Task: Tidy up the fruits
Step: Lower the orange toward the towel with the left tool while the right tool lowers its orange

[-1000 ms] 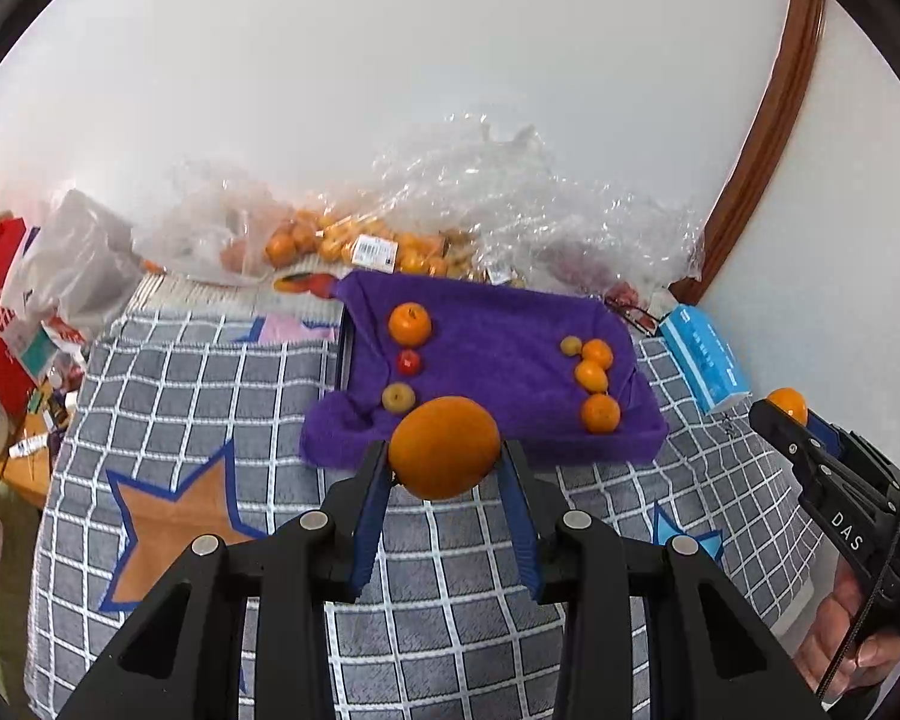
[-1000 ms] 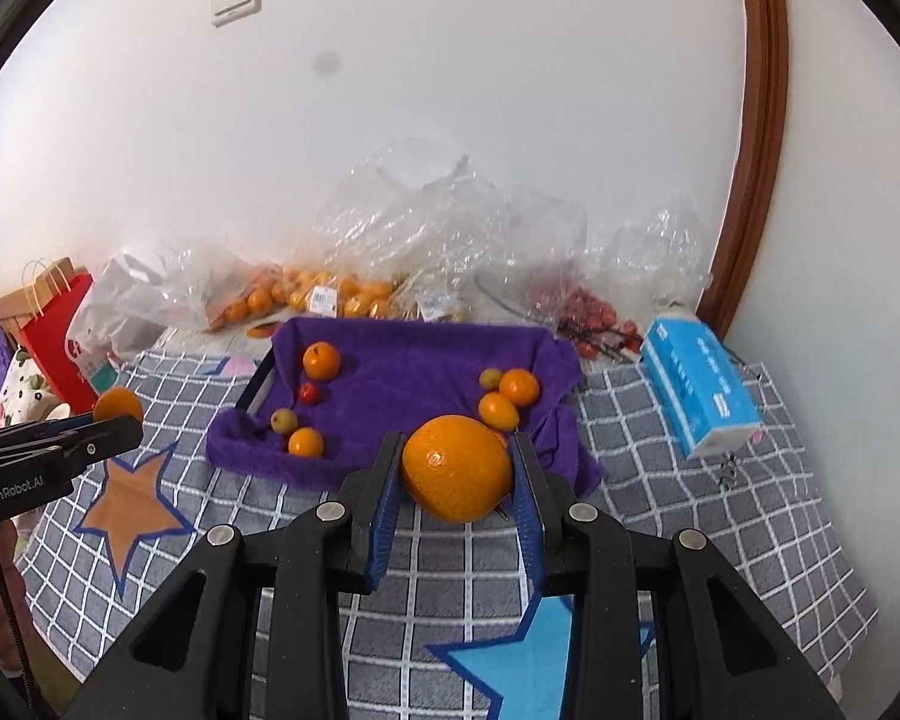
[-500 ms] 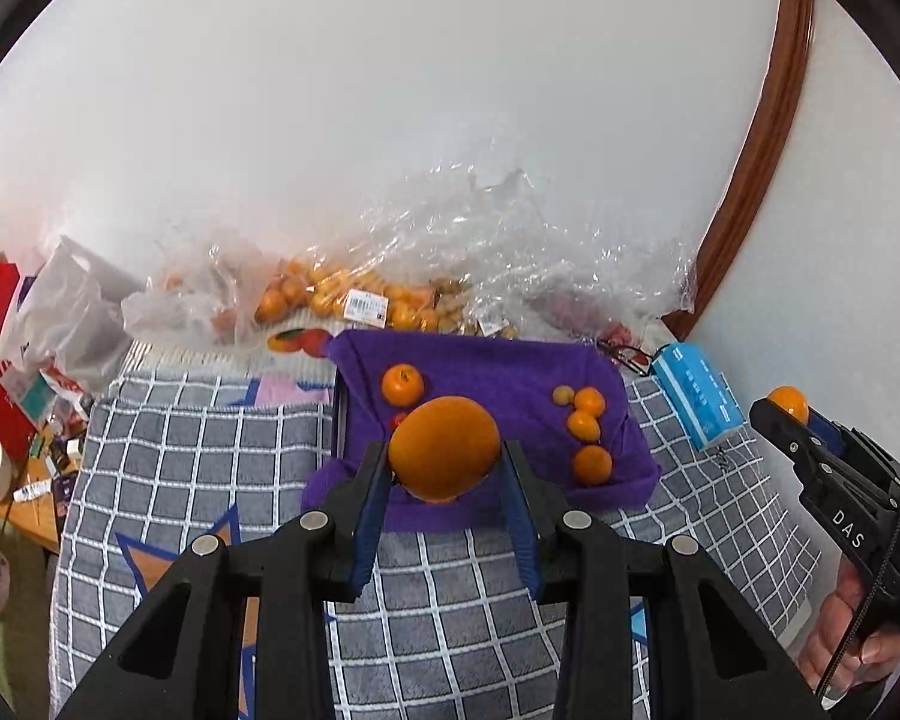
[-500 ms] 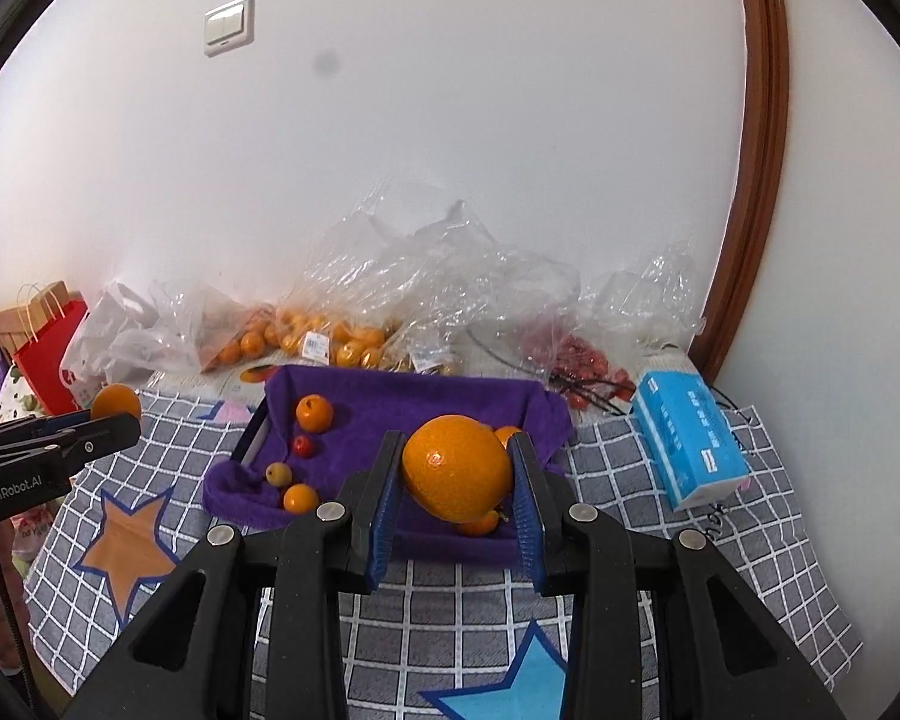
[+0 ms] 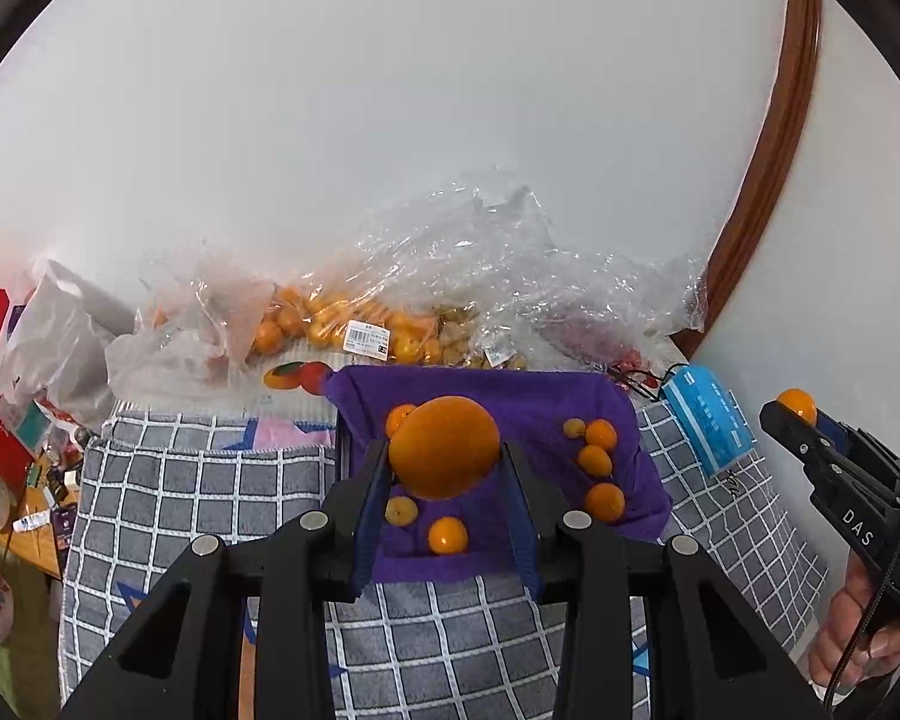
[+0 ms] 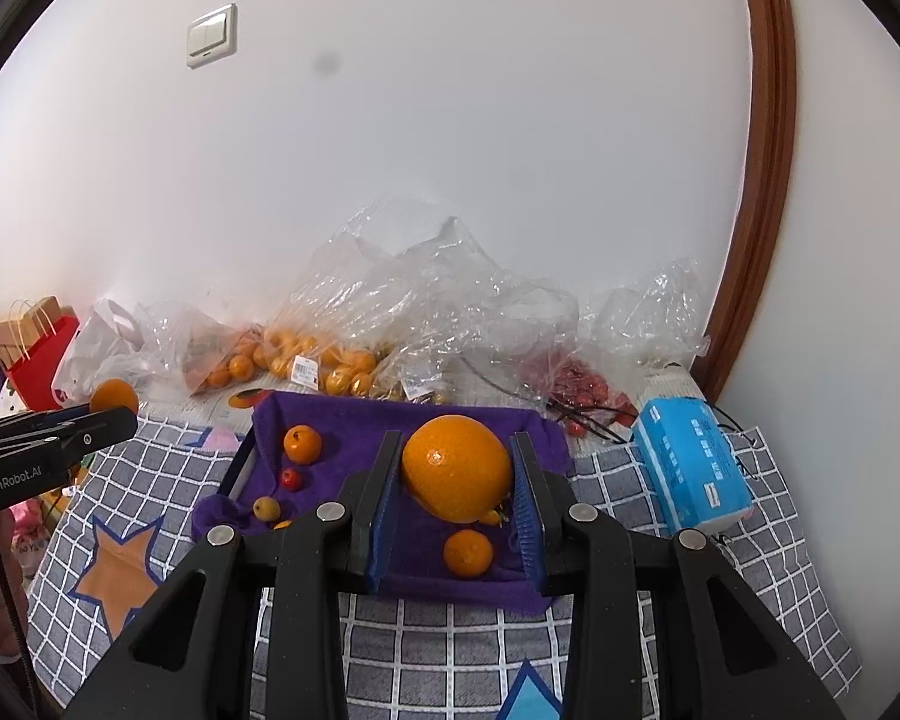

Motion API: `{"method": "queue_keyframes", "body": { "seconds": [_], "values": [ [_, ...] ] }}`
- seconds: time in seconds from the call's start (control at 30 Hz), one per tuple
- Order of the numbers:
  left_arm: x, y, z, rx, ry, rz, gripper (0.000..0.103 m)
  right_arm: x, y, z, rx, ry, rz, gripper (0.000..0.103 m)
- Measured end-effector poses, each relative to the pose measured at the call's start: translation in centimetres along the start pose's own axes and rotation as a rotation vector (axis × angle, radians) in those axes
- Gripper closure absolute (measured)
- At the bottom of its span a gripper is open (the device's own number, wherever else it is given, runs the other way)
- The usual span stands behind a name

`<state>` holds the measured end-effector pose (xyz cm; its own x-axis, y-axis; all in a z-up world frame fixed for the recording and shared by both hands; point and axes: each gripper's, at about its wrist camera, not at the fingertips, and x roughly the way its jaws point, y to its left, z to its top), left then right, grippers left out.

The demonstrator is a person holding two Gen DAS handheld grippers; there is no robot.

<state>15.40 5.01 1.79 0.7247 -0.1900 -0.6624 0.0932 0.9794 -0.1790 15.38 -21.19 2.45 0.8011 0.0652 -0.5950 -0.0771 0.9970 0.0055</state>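
Left wrist view: our left tool (image 5: 444, 468) pinches an orange (image 5: 444, 447), hanging above the purple towel's (image 5: 528, 402) left fruit column. Our right tool (image 6: 456, 480) (equally loaded) grips its orange (image 6: 457, 468) over the right column, so each drop lies straight ahead and down.

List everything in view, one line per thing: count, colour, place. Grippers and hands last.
large oranges: two, orange, one in each gripper
small fruits: about nine, mostly orange, one red, in two rows on the towel
towel: one, purple, centre of the table
tablecloth: one, grey check with stars, under the towel
plastic bags: several, clear, holding fruit along the wall
tissue pack: one, blue, right of the towel
paper bag: one, red, far left
light switch: one, white, on the wall
left gripper: black, closed on an orange
right gripper: black, closed on an orange
right hand: at the right gripper's handle
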Motion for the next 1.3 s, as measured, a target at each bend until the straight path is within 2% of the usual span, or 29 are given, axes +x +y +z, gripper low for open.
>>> {"method": "queue_keyframes", "body": {
  "seconds": [0.23, 1.3],
  "values": [
    [1.1, 0.4, 1.1, 0.003, -0.004, 0.004, 0.068, 1.7, 0.0, 0.8, 0.010, 0.003, 0.010, 0.069],
    [9.0, 0.6, 3.2, -0.005, 0.077, -0.018, 0.068, 9.8, -0.6, 1.6, 0.018, 0.064, 0.040, 0.069]
  ]
}}
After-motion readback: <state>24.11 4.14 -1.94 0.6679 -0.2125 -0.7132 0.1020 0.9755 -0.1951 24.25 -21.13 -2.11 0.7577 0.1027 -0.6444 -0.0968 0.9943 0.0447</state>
